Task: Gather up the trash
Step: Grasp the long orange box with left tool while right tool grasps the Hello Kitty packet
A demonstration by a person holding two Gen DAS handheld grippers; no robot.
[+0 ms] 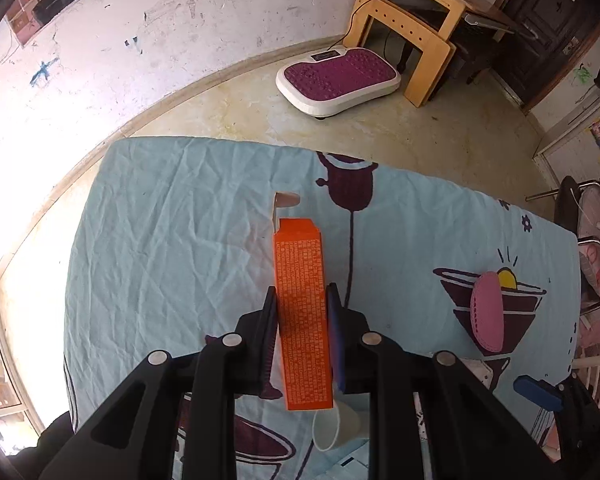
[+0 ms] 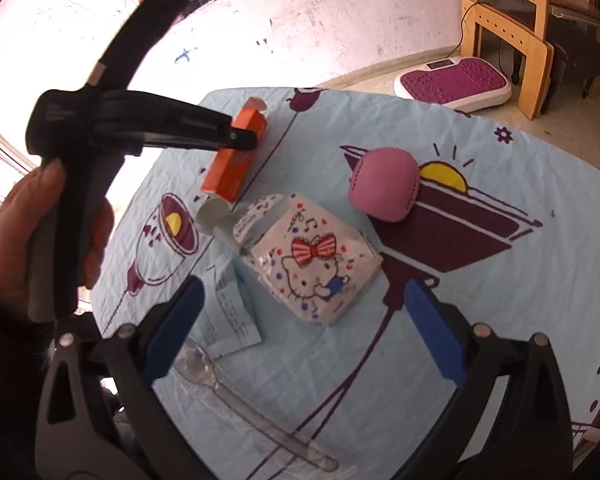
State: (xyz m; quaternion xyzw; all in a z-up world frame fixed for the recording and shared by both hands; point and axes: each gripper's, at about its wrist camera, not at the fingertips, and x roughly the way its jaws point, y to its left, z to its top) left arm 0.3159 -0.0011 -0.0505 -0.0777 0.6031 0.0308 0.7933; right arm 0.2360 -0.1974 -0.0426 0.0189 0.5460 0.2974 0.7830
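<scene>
**Left gripper closed on orange carton; right gripper wide over cartoon pouch**

Step in hand, as judged: first pick of the trash collection. Left gripper (image 1: 302, 312) clamped narrow on the orange carton (image 1: 302, 312), pads pressing both long faces. Carton lying on the table (image 1: 160, 220), top flap open at the far end. Carton base just beside a tipped white paper cup (image 1: 334, 426). Not yet lifted, by the look of it.

Right gripper (image 2: 304, 328) spread wide, holding nothing, hanging over the cartoon-printed pouch (image 2: 316, 260) with a blue pad either side and well clear of it.

Next move, as judged: raise the carton straight up without knocking the cup, then carry it to a bin. No bin seen in either view. For the right: descend, centre on the pouch, close gently, since it looks soft and crushable.

Seen only from the right wrist: the hand (image 2: 40, 232) on the left gripper's handle, the pouch, a folded paper leaflet (image 2: 230, 316) and a clear plastic spoon (image 2: 236, 392) near the table's front edge. Seen from both: pink round cushion (image 2: 384, 184).

Seen only from the left wrist: the pad contact on the carton, and its printed face.
</scene>
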